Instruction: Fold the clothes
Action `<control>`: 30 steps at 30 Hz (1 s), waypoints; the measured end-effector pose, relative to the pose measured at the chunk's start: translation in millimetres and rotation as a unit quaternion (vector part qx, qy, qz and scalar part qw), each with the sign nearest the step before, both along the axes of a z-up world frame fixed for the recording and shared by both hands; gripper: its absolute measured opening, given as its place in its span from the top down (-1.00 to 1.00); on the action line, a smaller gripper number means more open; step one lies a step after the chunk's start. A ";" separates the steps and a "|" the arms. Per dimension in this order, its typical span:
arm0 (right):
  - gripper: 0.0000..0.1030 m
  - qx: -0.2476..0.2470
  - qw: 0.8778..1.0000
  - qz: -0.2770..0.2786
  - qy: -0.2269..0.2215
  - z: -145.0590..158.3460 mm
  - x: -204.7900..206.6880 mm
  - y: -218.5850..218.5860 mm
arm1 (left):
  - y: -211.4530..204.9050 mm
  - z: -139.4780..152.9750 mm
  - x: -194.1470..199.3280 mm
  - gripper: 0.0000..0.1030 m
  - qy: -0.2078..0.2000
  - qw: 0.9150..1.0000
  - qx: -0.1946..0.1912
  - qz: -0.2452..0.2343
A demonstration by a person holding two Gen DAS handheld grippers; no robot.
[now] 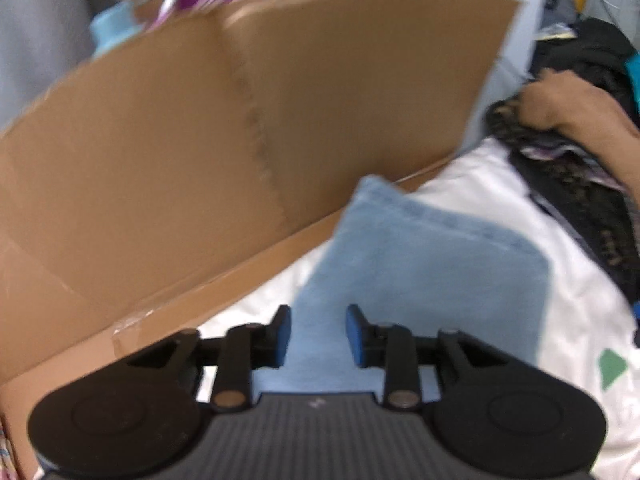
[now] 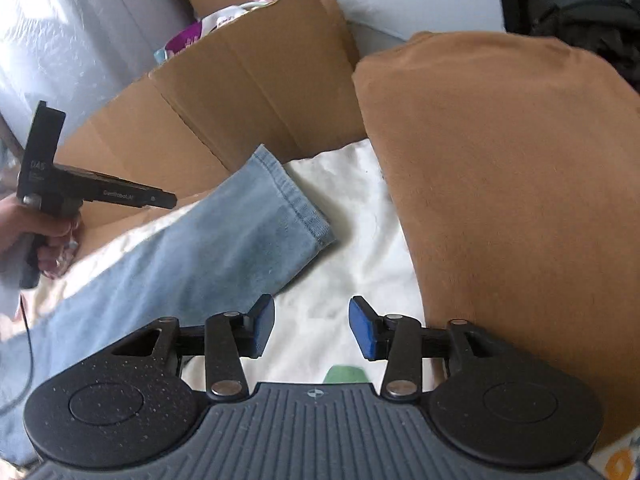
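Denim jeans leg (image 2: 224, 240) flat on white sheet (image 2: 344, 248); both grippers (image 1: 319, 336) (image 2: 312, 330) parted, empty

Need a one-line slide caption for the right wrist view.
Open right gripper over white sheet, between a light-blue jeans leg and brown cloth.

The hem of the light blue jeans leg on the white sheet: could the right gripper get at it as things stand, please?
Probably yes. The right gripper is open and empty over the white sheet, and the hem lies flat just ahead and to its left with nothing between. The brown garment lies off to the other side.
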State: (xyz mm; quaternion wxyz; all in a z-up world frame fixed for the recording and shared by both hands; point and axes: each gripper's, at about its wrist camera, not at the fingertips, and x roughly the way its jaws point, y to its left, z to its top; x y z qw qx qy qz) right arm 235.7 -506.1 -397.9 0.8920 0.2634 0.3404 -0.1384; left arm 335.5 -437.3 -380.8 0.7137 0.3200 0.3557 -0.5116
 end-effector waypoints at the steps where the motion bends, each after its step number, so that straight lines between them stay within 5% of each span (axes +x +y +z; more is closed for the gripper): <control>1: 0.06 0.004 1.000 0.000 -0.002 -0.1 -2.8 0.7 | -0.8 4.6 -9.3 0.18 0.005 1.000 -0.003 -0.008; 11: -0.10 0.038 0.999 -0.023 -0.023 -2.5 -23.8 -1.5 | -15.2 21.4 -89.9 0.20 -0.004 0.999 -0.010 -0.042; 24: -0.09 0.097 0.993 -0.061 -0.029 -30.8 -44.6 -3.2 | -38.8 -31.5 -140.9 0.21 0.034 0.993 0.033 -0.111; 30: -0.10 0.108 0.992 -0.067 -0.025 -37.6 -43.6 -2.0 | -37.0 -51.2 -143.9 0.20 0.002 0.991 0.053 -0.120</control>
